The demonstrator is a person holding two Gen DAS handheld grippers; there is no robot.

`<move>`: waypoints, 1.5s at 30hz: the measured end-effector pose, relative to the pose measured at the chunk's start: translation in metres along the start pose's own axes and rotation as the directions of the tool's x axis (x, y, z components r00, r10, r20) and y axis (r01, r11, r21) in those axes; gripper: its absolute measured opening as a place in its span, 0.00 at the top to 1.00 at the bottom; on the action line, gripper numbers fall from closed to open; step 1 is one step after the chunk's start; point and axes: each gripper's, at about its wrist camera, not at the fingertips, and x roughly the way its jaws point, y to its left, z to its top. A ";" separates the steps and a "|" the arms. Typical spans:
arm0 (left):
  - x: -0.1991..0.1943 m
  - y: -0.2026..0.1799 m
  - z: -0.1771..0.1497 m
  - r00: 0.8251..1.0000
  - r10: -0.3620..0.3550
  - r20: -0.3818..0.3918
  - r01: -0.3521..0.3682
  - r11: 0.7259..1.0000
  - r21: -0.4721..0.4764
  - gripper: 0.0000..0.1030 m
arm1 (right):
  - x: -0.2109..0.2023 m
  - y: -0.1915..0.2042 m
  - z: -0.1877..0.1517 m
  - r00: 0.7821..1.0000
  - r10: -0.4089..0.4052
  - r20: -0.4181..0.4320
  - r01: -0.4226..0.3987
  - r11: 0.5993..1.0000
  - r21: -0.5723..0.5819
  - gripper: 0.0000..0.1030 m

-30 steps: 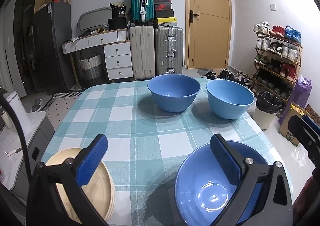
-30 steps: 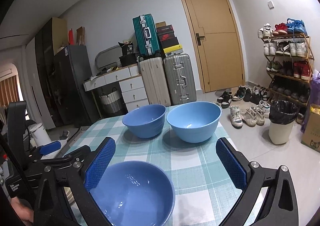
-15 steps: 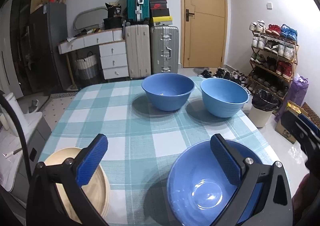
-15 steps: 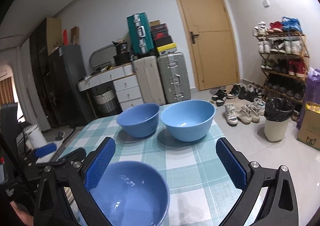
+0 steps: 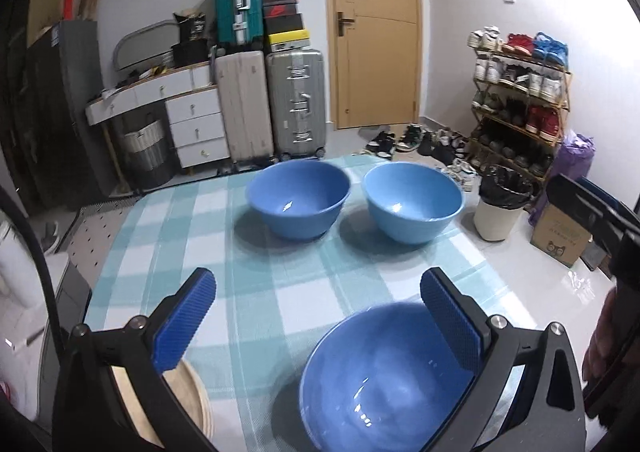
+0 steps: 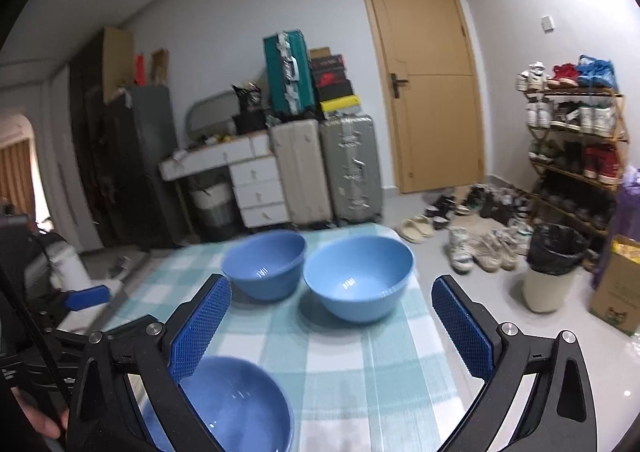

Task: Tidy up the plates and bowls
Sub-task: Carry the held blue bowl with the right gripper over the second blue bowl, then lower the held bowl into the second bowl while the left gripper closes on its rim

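Three blue bowls stand on a teal checked tablecloth [image 5: 256,284]. The near bowl [image 5: 384,380] [image 6: 240,404] is at the front edge. Two more stand side by side at the far end: the left far bowl [image 5: 298,203] [image 6: 264,270] and the right far bowl [image 5: 414,201] [image 6: 358,276]. A tan plate [image 5: 192,408] lies at the front left corner, partly hidden by my left finger. My left gripper [image 5: 320,316] is open above the table, its right finger over the near bowl's rim. My right gripper [image 6: 332,324] is open and empty above the table's right side.
Suitcases [image 5: 272,99], a white drawer unit [image 5: 192,119] and a door [image 5: 372,27] stand beyond the table. A shoe rack [image 5: 520,99], a bin [image 5: 502,207] and a cardboard box [image 5: 560,236] are on the floor to the right.
Both grippers have pulled back and risen, so the bowls look farther off and lower. Both stay open. The bowls and plate have not moved.
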 end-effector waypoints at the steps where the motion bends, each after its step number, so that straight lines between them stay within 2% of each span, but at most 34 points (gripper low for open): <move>1: 0.003 -0.002 0.007 1.000 -0.012 -0.012 0.012 1.000 0.007 0.00 | 0.001 -0.004 0.006 1.000 -0.001 -0.001 0.001 1.000 -0.005 0.01; 5: 0.030 -0.014 0.040 0.996 -0.016 -0.092 0.017 1.000 0.013 0.00 | 0.020 -0.020 0.032 0.998 -0.003 -0.061 0.001 1.000 -0.030 0.01; 8: 0.063 -0.023 0.064 0.979 -0.040 -0.198 0.043 0.999 0.010 0.00 | 0.050 -0.034 0.047 0.990 -0.045 -0.132 0.038 0.998 -0.051 0.01; 12: 0.110 -0.040 0.085 0.937 -0.085 -0.338 0.085 0.996 -0.016 0.00 | 0.107 -0.069 0.056 0.955 -0.078 -0.287 0.082 0.997 0.001 0.01; 13: 0.127 -0.045 0.088 0.921 -0.078 -0.383 0.075 0.997 -0.023 0.00 | 0.121 -0.077 0.057 0.943 -0.093 -0.321 0.100 0.995 0.008 0.01; 14: 0.135 -0.048 0.090 0.911 -0.074 -0.406 0.068 0.997 -0.028 0.00 | 0.135 -0.085 0.058 0.932 -0.102 -0.349 0.115 0.993 0.018 0.01; 17: 0.170 -0.058 0.094 0.862 -0.123 -0.493 0.093 0.992 -0.084 0.00 | 0.173 -0.111 0.058 0.901 -0.076 -0.426 0.127 0.988 0.091 0.01; 20: 0.199 -0.061 0.095 0.811 -0.170 -0.559 0.085 0.981 -0.175 0.00 | 0.211 -0.136 0.055 0.860 -0.002 -0.511 0.122 0.972 0.201 0.01; 22: 0.210 -0.066 0.092 0.790 -0.194 -0.581 0.089 0.975 -0.204 0.00 | 0.231 -0.146 0.053 0.837 0.025 -0.546 0.128 0.962 0.241 0.01; 26: 0.224 -0.075 0.093 0.776 -0.215 -0.593 0.096 0.969 -0.226 0.00 | 0.265 -0.164 0.044 0.797 0.068 -0.600 0.152 0.939 0.309 0.01; 29: 0.235 -0.074 0.089 0.743 -0.289 -0.604 0.140 0.949 -0.282 0.01 | 0.283 -0.172 0.033 0.765 0.102 -0.636 0.171 0.920 0.353 0.10; 30: 0.237 -0.074 0.089 0.739 -0.309 -0.599 0.157 0.943 -0.293 0.01 | 0.290 -0.176 0.031 0.756 0.121 -0.644 0.174 0.911 0.375 0.15; 31: 0.238 -0.074 0.089 0.747 -0.297 -0.595 0.150 0.947 -0.284 0.01 | 0.292 -0.177 0.027 0.750 0.126 -0.649 0.178 0.907 0.382 0.18; 34: 0.242 -0.072 0.092 0.756 -0.282 -0.591 0.138 0.951 -0.277 0.01 | 0.303 -0.175 0.022 0.737 0.122 -0.665 0.183 0.911 0.369 0.19; 36: 0.247 -0.069 0.092 0.751 -0.296 -0.590 0.137 0.944 -0.299 0.01 | 0.310 -0.174 0.017 0.720 0.104 -0.687 0.198 0.917 0.346 0.21; 37: 0.250 -0.067 0.091 0.748 -0.300 -0.592 0.136 0.942 -0.307 0.01 | 0.313 -0.173 0.014 0.717 0.115 -0.688 0.192 0.915 0.354 0.35; 38: 0.252 -0.066 0.091 0.746 -0.307 -0.590 0.137 0.939 -0.316 0.01 | 0.315 -0.172 0.010 0.714 0.132 -0.688 0.185 0.912 0.366 0.41; 41: 0.263 -0.069 0.088 0.730 -0.317 -0.606 0.154 0.940 -0.305 0.02 | 0.320 -0.172 0.001 0.691 0.153 -0.706 0.185 0.907 0.378 0.44; 44: 0.267 -0.066 0.086 0.723 -0.345 -0.598 0.166 0.928 -0.335 0.03 | 0.320 -0.172 0.001 0.701 0.156 -0.696 0.181 0.905 0.384 0.47; 45: 0.269 -0.064 0.085 0.721 -0.361 -0.591 0.174 0.921 -0.350 0.04 | 0.321 -0.172 0.001 0.703 0.157 -0.693 0.179 0.905 0.386 0.50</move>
